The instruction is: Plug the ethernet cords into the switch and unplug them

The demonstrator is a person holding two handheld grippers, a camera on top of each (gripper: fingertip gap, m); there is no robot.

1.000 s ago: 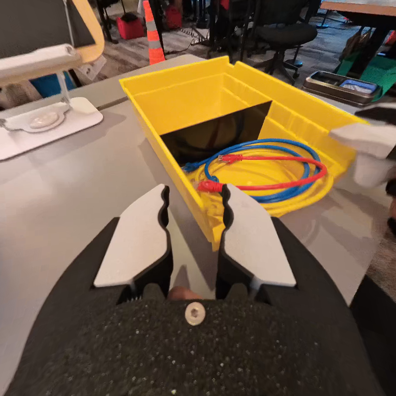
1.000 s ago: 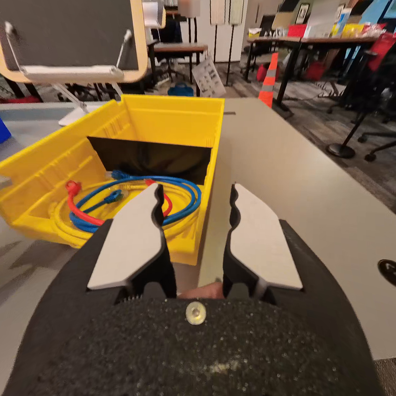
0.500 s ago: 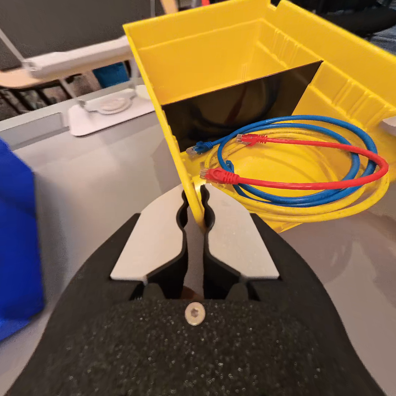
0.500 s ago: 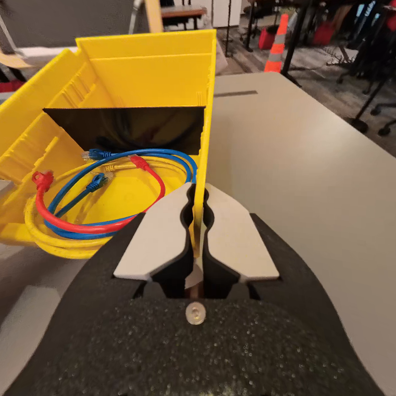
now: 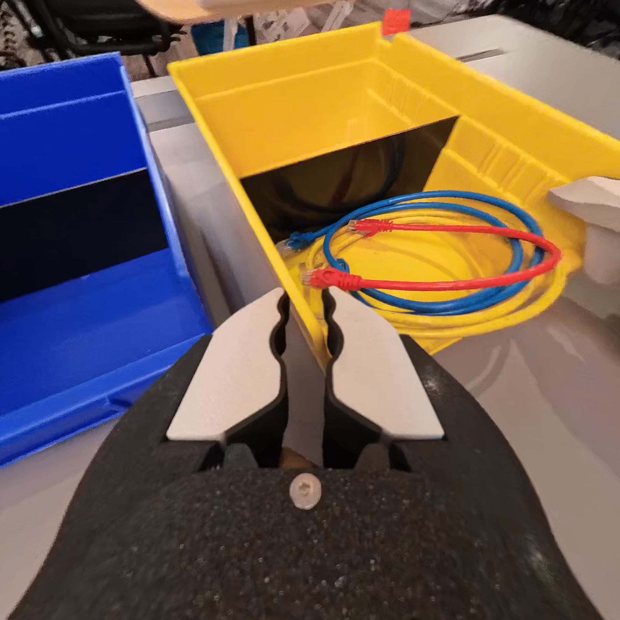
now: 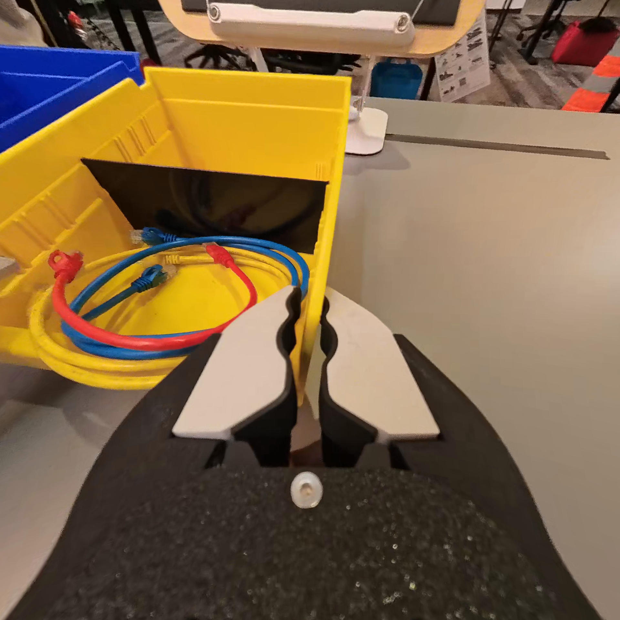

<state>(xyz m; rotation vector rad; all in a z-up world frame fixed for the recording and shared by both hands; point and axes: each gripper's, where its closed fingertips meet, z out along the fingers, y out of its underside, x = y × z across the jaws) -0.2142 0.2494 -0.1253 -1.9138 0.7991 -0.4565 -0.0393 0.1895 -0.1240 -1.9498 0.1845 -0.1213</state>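
Observation:
A yellow bin [image 5: 285, 110] stands on the grey table and holds coiled red [image 5: 436, 285], blue [image 5: 436, 201] and yellow [image 5: 436, 322] ethernet cords in front of a black divider [image 5: 342, 174]. My left gripper [image 5: 303, 298] is shut on the bin's left wall at the front corner. My right gripper [image 6: 310, 295] is shut on the bin's right wall [image 6: 330, 214] near the front. The red cord [image 6: 141, 339], the blue cord [image 6: 251, 241] and the yellow cord [image 6: 100, 369] also show in the right wrist view. The right gripper's finger [image 5: 593, 214] shows at the left view's right edge. No switch is in view.
A blue bin [image 5: 73, 235] with a dark divider stands close to the left of the yellow bin; it also shows in the right wrist view [image 6: 50, 77]. A white stand base [image 6: 365, 131] sits behind the yellow bin. Bare grey table [image 6: 486, 268] lies to the right. My hands' fingertips stand some 20 cm from each other.
Both grippers went from open to shut on the yellow bin's side walls. Both views then swung, and the blue bin came into view beside the yellow one.

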